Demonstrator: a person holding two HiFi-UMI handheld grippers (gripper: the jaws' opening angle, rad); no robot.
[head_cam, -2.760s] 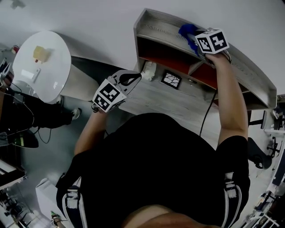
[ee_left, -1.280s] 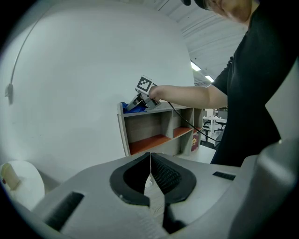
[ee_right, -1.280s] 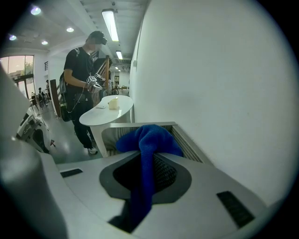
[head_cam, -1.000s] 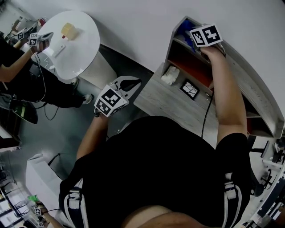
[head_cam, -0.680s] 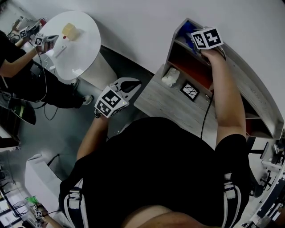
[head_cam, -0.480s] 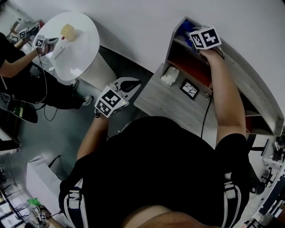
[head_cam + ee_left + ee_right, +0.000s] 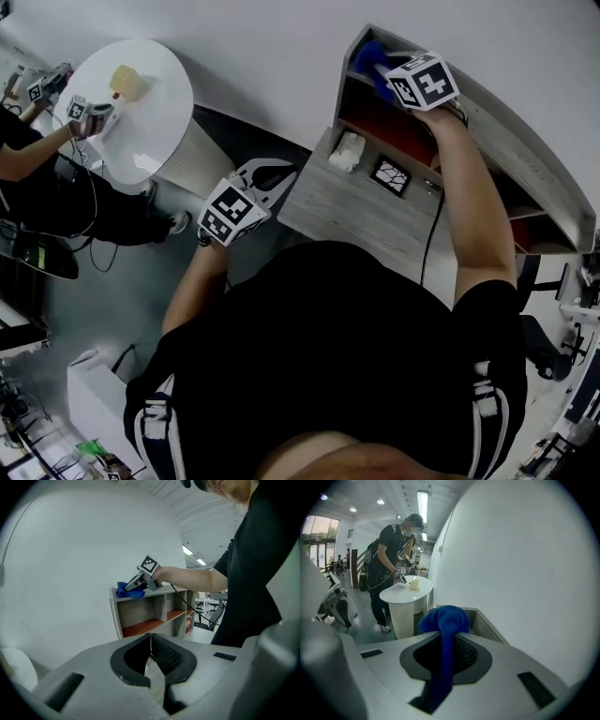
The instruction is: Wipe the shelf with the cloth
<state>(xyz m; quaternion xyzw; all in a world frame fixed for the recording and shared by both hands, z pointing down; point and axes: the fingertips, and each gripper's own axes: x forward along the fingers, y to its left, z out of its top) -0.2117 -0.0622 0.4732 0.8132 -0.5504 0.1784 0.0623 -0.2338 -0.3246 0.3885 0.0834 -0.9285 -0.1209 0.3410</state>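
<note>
Clamping the blue cloth (image 7: 368, 56) on top of the shelf (image 7: 530, 141), right gripper (image 7: 443, 654) needs flat, even strokes along it; left gripper (image 7: 151, 651), jaws together, hangs below it

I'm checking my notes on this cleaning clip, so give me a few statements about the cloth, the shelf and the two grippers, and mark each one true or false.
1. The right gripper is shut on the cloth. True.
2. The cloth is red. False: it is blue.
3. The left gripper holds a second cloth. False: its jaws are together with nothing between them.
4. The cloth is up on the top of the shelf, at its end. True.
5. The round table has nothing on it. False: a yellow block lies on it.
</note>
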